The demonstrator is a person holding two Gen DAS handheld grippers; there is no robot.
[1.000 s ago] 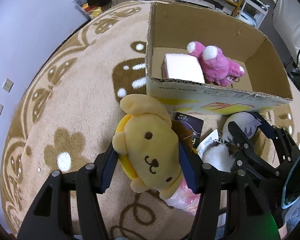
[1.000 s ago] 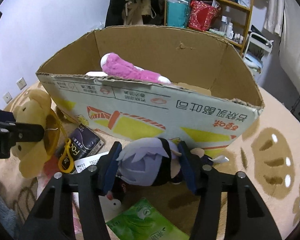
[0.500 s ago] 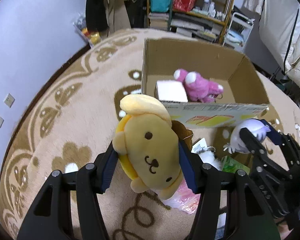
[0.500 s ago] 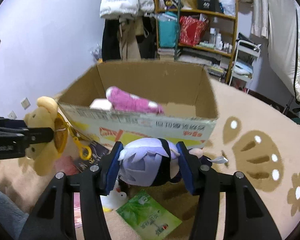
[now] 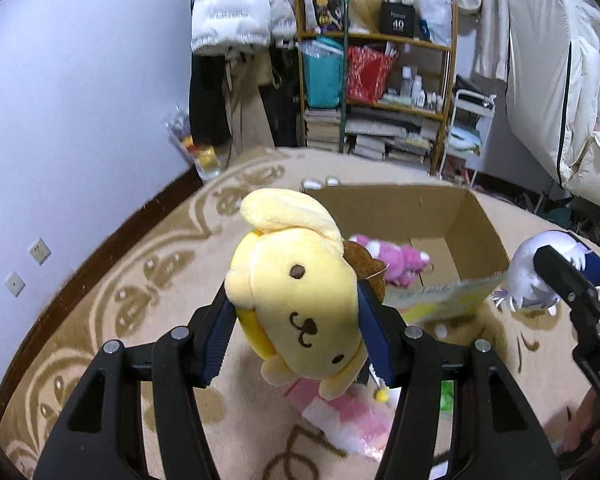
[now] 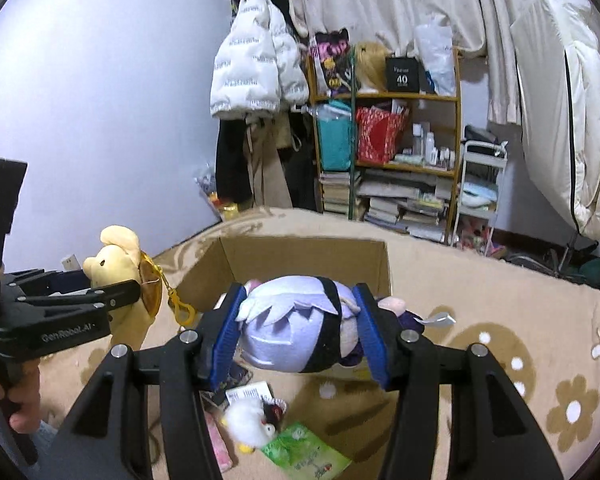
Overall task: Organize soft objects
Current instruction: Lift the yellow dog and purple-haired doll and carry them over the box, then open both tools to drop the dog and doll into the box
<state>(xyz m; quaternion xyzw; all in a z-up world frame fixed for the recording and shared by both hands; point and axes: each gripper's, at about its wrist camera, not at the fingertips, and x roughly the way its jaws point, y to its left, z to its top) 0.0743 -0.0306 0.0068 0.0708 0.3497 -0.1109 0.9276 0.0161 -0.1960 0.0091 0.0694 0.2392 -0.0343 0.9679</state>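
1. Lift is what has changed: a second ago both grippers sat low over the beige carpet with brown flower patterns point(image 5: 112, 264), level with the printed front wall of the open brown cardboard box point(image 5: 456, 216). Now both are raised, and each camera looks down over the near rim into the box.
2. On the left, the left gripper point(image 5: 296, 320) has its blue pads closed on the sides of a yellow plush dog with a floppy ear point(image 5: 300, 304), face towards the camera. A yellow keyring clip point(image 6: 182, 310) dangles from it.
3. On the right, the right gripper point(image 6: 298, 326) clamps a plush doll with pale lilac hair and dark clothes point(image 6: 296, 324), lying sideways between the pads. Both grips look unchanged.
4. Judged for the task, both toys look high enough to pass over the near wall and be dropped inside.
5. Inside the box, a bright pink plush toy point(image 5: 396, 262) lies near the front; bare cardboard floor shows to its right.
6. Below the grippers, clutter lies on the carpet: a pink-and-white plastic packet point(image 5: 348, 420), a small white fluffy toy point(image 6: 250, 426) and a green packet point(image 6: 304, 454).
7. In the way is mainly the near wall of the box. The two grippers travel close together, so they could bump, and the dangling clip could catch on the rim.
8. Behind, a wooden shelf of books and bottles point(image 6: 404, 160) stands against the wall, well apart.
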